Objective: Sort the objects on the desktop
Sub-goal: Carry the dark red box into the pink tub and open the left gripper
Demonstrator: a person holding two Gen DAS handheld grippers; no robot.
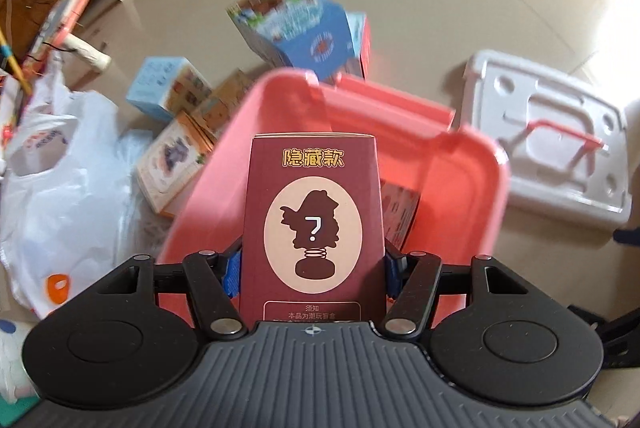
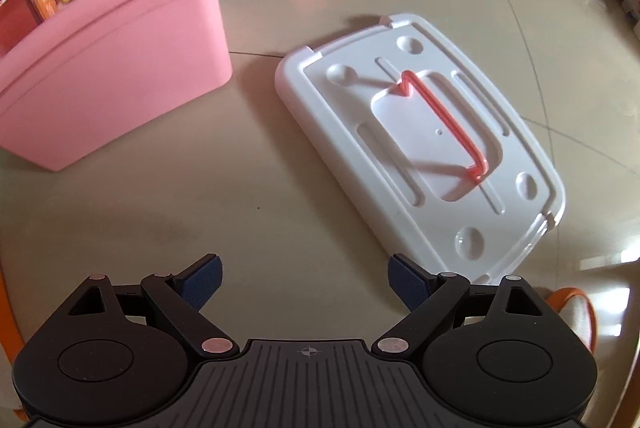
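One maroon box (image 1: 314, 224), one pink bin (image 1: 472, 163), one lid (image 2: 420, 147).

Left gripper (image 1: 313, 264) fingers clamped (holding something), right gripper (image 2: 305, 280) fingers spread

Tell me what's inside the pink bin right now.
In the pink bin, one orange printed box shows beside the maroon blind box held by the left gripper. That box hides the rest of the floor.
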